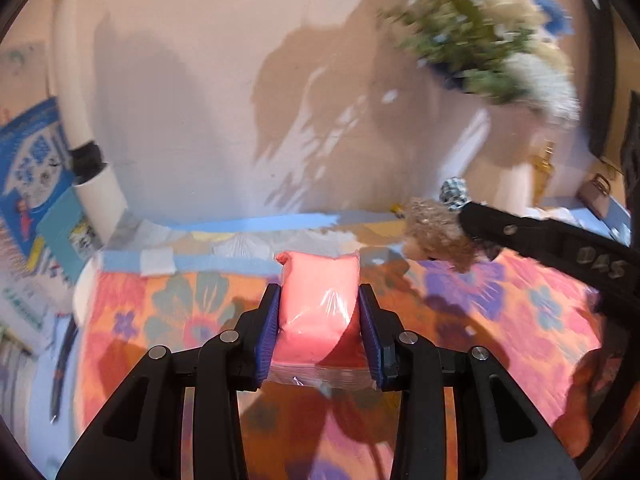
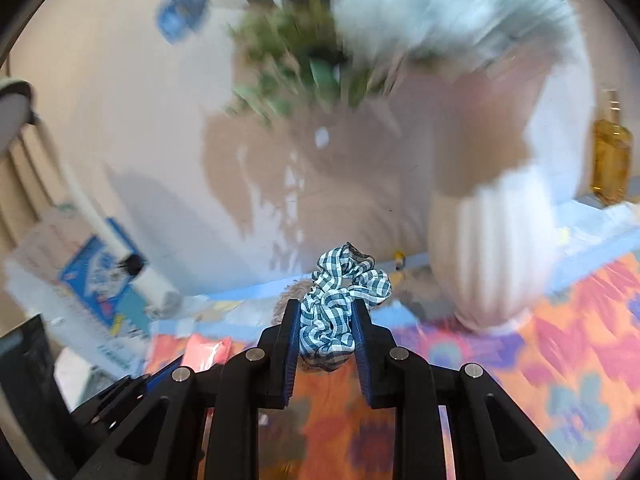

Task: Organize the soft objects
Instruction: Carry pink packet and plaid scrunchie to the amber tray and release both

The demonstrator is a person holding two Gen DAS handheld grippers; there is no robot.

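My left gripper (image 1: 319, 300) is shut on a soft pink packet in clear wrap (image 1: 318, 304), held above a table with a bright floral cloth (image 1: 500, 300). My right gripper (image 2: 325, 312) is shut on a green-and-white checked scrunchie (image 2: 340, 300), also held above the cloth. In the left wrist view the right gripper (image 1: 464, 208) reaches in from the right with the scrunchie (image 1: 454, 192) at its tip, just over a fuzzy beige plush thing (image 1: 436, 232). The pink packet (image 2: 208, 352) shows at lower left in the right wrist view.
A white ribbed vase (image 2: 496, 256) with green and white flowers (image 1: 480, 56) stands at the back right by the wall. An amber bottle (image 2: 610, 160) stands further right. A blue box (image 2: 104, 276) and a white pipe (image 1: 76, 112) are at the left. Both views are motion-blurred.
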